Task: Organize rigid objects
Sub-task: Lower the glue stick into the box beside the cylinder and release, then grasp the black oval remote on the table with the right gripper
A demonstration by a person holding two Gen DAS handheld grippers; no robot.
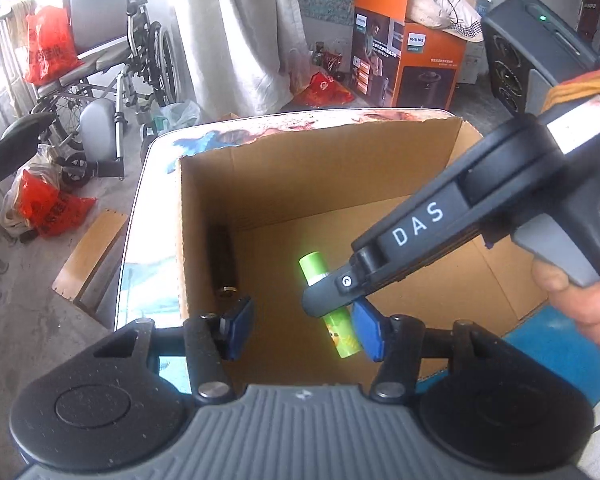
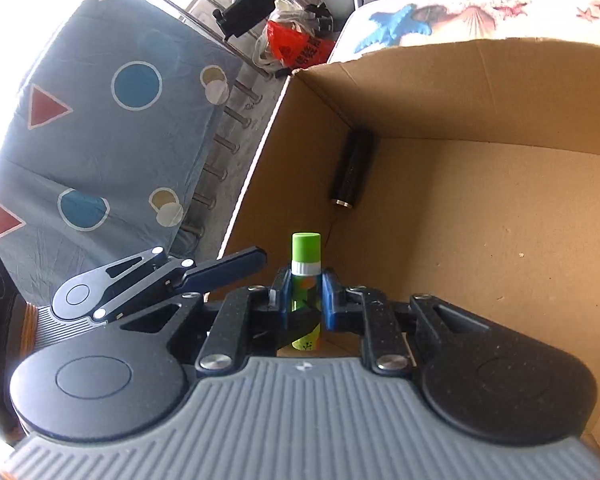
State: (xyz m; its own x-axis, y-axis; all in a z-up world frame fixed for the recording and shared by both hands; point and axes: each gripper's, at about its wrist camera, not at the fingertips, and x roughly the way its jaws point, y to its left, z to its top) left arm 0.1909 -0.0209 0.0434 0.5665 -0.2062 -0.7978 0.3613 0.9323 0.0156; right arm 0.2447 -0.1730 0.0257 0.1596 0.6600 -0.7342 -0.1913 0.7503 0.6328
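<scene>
An open cardboard box stands on a patterned table. A black cylinder lies on the box floor by the left wall; it also shows in the right wrist view. My right gripper is shut on a green bottle with a green cap and holds it inside the box. In the left wrist view the right gripper reaches in from the right with the green bottle. My left gripper is open and empty over the box's near edge.
The table has a sea-creature print. A wheelchair, red bags and an orange Philips carton stand on the floor beyond. A patterned blue cloth hangs at the left.
</scene>
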